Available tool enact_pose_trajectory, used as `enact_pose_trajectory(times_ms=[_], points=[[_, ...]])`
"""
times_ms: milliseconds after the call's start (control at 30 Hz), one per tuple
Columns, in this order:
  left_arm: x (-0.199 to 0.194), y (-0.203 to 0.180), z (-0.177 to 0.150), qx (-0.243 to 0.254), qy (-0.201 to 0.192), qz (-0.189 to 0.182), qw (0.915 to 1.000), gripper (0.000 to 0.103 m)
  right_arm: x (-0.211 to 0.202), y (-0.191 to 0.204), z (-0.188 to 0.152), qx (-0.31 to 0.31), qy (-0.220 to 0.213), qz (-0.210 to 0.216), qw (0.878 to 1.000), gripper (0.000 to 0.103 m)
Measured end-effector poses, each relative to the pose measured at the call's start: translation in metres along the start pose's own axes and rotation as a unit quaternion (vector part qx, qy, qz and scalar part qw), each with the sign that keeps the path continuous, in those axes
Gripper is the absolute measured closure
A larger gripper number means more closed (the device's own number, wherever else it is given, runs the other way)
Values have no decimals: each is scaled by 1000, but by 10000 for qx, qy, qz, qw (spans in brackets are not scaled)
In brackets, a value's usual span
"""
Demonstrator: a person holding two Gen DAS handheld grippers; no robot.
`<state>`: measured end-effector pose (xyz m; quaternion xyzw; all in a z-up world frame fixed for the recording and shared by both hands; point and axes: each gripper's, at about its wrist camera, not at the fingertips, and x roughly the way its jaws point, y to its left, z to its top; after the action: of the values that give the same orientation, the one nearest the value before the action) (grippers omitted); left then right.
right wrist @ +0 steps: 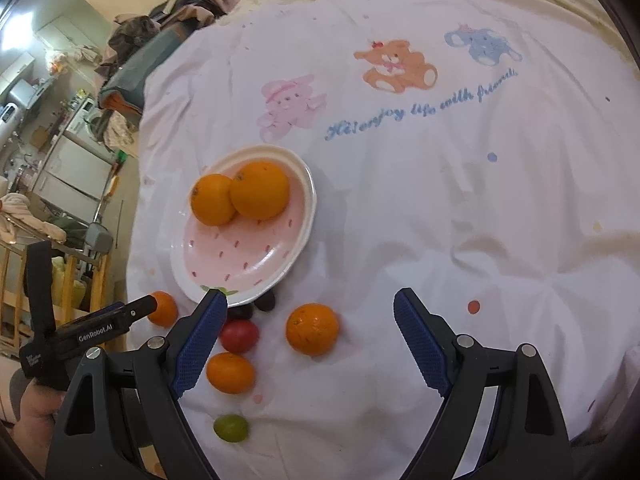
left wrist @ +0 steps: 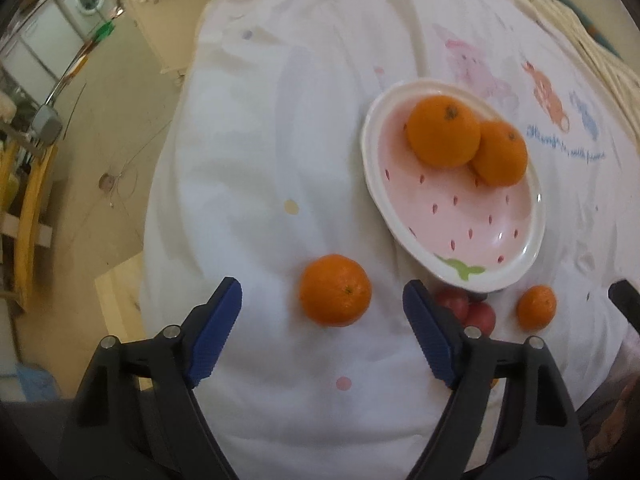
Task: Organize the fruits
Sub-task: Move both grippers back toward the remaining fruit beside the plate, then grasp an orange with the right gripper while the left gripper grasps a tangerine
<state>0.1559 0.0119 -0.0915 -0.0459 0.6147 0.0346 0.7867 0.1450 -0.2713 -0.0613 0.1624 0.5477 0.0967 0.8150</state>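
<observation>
A pink strawberry-pattern plate (left wrist: pixel 480 224) (right wrist: pixel 248 256) holds two oranges (left wrist: pixel 443 131) (right wrist: pixel 259 190) on a white printed sheet. My left gripper (left wrist: pixel 322 300) is open, with a loose orange (left wrist: pixel 335 290) just ahead between its fingers. That orange shows at the left in the right wrist view (right wrist: pixel 162 309). My right gripper (right wrist: pixel 310 308) is open above another orange (right wrist: pixel 312 329). A red fruit (right wrist: pixel 239 335), a small orange (right wrist: pixel 230 373), a green grape (right wrist: pixel 231 428) and dark grapes (right wrist: pixel 265 302) lie near its left finger.
The white sheet (right wrist: pixel 440 220) with cartoon animals covers a bed. Its left edge drops to the floor (left wrist: pixel 80 160), where there is wooden furniture (left wrist: pixel 28 208) and kitchen clutter. A pile of clothes (right wrist: pixel 160 32) lies at the far left corner.
</observation>
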Motion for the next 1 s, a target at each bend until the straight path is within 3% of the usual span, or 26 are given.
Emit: enact_pose_trajectory(times_ms=[133, 400, 667, 800, 900, 1000], points=[[7, -9, -1, 191, 95, 25, 9998, 28, 15, 6, -2, -241, 173, -562, 9980, 15], [13, -13, -1, 337, 156, 114, 9992, 40, 53, 22, -17, -709, 909, -584, 9916, 16], [18, -18, -1, 512, 168, 246, 9982, 54, 73, 39, -30, -1261, 1215, -913, 9803, 29], [18, -19, -2, 588, 161, 311, 9977, 63, 79, 42, -34, -1433, 1296, -983, 9762, 43], [17, -18, -3, 589, 134, 389, 9974, 68, 78, 43, -35, -1605, 1257, -1243, 9711, 61], [11, -23, -4, 713, 18, 463, 9964, 68, 72, 38, -29, -1425, 1182, -1116, 9763, 62]])
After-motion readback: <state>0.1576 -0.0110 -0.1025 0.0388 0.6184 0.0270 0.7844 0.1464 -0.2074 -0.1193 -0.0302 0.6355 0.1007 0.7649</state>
